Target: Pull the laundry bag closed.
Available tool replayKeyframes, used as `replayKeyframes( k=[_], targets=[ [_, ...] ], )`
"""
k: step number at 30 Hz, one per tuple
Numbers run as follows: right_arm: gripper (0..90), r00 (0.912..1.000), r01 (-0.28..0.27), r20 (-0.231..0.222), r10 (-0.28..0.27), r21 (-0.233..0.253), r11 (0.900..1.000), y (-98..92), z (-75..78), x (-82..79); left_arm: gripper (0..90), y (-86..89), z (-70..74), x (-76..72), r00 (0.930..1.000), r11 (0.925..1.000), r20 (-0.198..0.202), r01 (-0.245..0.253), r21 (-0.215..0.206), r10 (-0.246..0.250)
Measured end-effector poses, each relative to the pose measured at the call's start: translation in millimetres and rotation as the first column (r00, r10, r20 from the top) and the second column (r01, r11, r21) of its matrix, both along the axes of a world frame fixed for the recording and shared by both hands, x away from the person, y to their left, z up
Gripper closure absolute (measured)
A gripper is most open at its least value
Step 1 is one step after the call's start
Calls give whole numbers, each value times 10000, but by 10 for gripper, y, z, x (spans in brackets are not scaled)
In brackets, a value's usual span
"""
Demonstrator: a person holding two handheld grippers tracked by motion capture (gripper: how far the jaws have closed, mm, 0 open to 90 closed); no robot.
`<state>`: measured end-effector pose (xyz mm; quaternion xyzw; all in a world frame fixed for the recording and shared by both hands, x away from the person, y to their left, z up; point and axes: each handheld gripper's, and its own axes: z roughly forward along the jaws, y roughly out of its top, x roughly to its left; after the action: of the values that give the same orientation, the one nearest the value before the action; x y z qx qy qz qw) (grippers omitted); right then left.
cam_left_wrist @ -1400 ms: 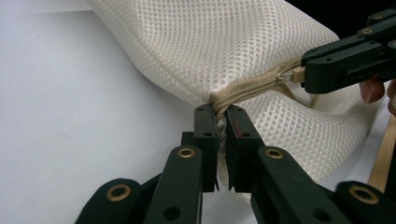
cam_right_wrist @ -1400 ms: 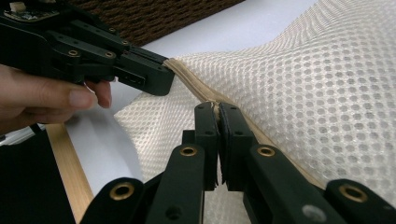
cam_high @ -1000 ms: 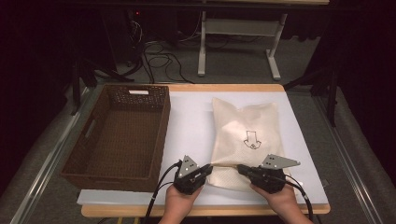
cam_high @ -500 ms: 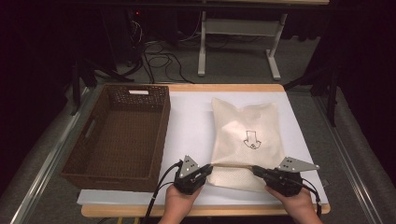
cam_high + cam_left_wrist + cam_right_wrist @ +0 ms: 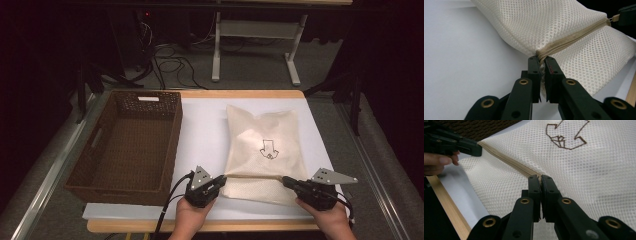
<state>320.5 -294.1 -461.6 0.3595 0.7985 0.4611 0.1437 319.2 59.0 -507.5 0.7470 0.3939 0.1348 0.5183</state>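
A white mesh bag (image 5: pixel 262 142) with a brown arrow drawing lies on the white sheet, and a beige zipper (image 5: pixel 252 176) runs across its near end. In the high view my left gripper (image 5: pixel 222 179) is at the zipper's left end. The left gripper view shows this gripper (image 5: pixel 539 58) shut on that end of the bag (image 5: pixel 574 22). My right gripper (image 5: pixel 285 180) sits near the zipper's right end. In its own view, the right gripper (image 5: pixel 539 178) is shut on the zipper (image 5: pixel 506 160), probably on the pull, which is hidden between the jaws.
A dark woven basket (image 5: pixel 172 145) stands empty on the table's left side, close to my left gripper. The wooden table edge (image 5: pixel 250 226) runs just in front of both hands. White sheet (image 5: pixel 202 130) lies bare between basket and bag.
My right gripper has slid rightward along the zipper, from about the bag's middle to near its right edge. The left gripper has held still at the left end.
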Motion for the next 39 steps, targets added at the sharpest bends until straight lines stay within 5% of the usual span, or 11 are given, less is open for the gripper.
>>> replayKeyframes(
  k=[22, 33, 39],
  targets=[
    [882, 9941, 1087, -30, -1087, -32, 9941, -536, -22, -80, 841, 12, 1, 0, 9999, 9999, -97, -83, 83, 84],
    [881, 9822, 1829, -391, -1837, -233, 9828, -836, -152, -98, 844, 28, -14, 9, 9995, 9997, -320, -54, 222, 61],
    [871, 9816, 1792, -585, -1820, -493, 9826, -854, -247, -106, 824, -10, -30, -21, 9994, 9949, -302, 198, 993, -169]
  ],
)
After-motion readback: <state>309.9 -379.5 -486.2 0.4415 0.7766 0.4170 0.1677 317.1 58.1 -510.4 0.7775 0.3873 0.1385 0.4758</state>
